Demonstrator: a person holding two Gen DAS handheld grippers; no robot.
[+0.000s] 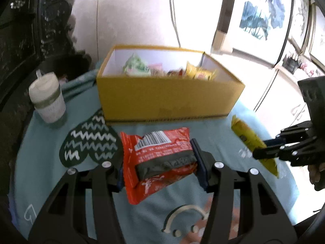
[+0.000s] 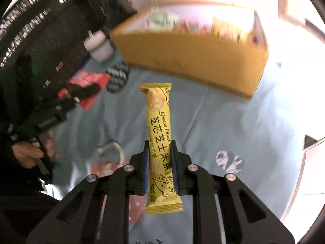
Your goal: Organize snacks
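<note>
Left wrist view showed our left gripper (image 1: 160, 162) with jaws part open, clamped on the red snack packet (image 1: 160, 154) above the blue cloth (image 1: 213, 134), short of the yellow box (image 1: 170, 97). Our right gripper (image 2: 159, 166) had its jaws pinched on the yellow cheese stick (image 2: 160, 138). We judged both pickups done; next, each needs carrying over the box rim and releasing among the snacks inside.

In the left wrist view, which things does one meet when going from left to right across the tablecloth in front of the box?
White lidded cup → dark zigzag-patterned patch → red snack packet held in the left gripper → yellow snack bar held in the right gripper.
</note>
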